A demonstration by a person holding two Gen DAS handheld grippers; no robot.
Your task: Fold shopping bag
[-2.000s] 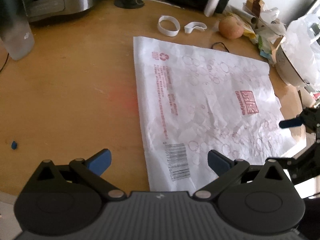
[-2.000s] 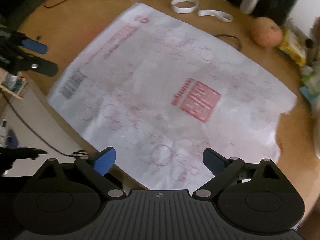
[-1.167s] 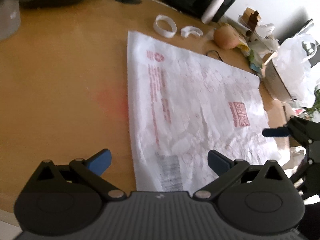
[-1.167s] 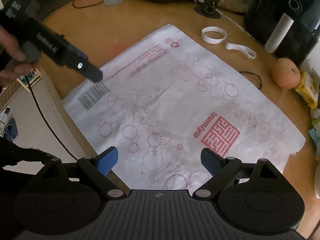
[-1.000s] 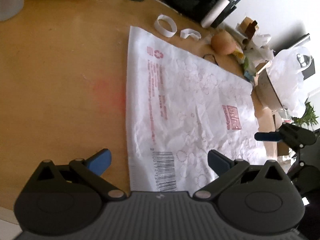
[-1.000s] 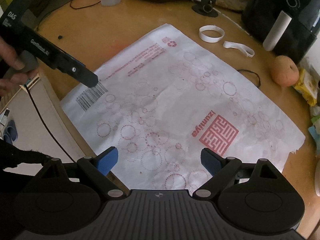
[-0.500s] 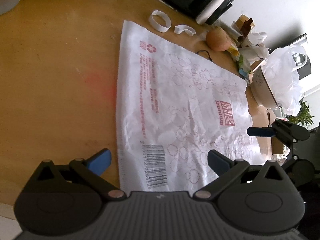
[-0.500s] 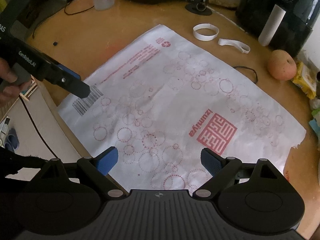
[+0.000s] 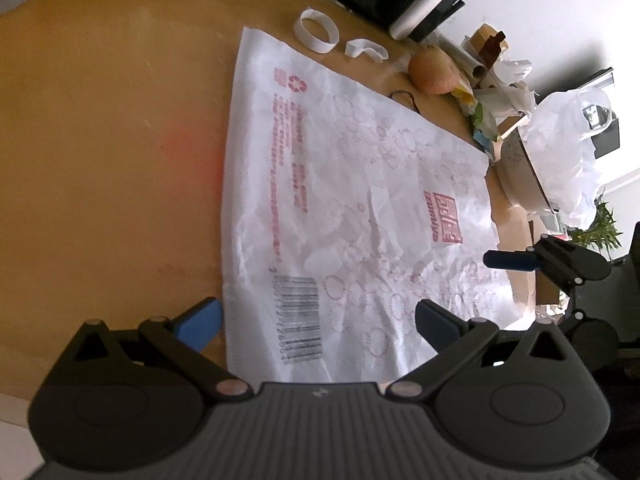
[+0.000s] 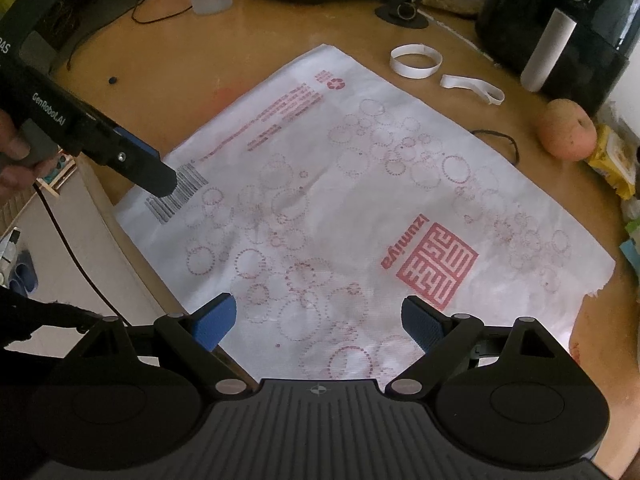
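The bag (image 10: 352,200) lies flat and unfolded on the table (image 10: 248,36), red print up, near edge hanging over the table's rim. L gripper (image 9: 318,318) hovers over the barcode corner (image 9: 298,322), jaws wide apart, nothing held. R gripper (image 10: 318,320) is also spread wide and empty, above the bag's near edge. An apple (image 10: 566,130) and 2 paper loops (image 10: 416,62) sit beyond the bag.

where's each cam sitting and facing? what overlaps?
Left wrist: on the left gripper, above the shopping bag barcode corner, looking down; right gripper shows.
Right wrist: on the right gripper, over the bag's near edge; left gripper and a hand show.
Shared: bag, apple, paper ring.
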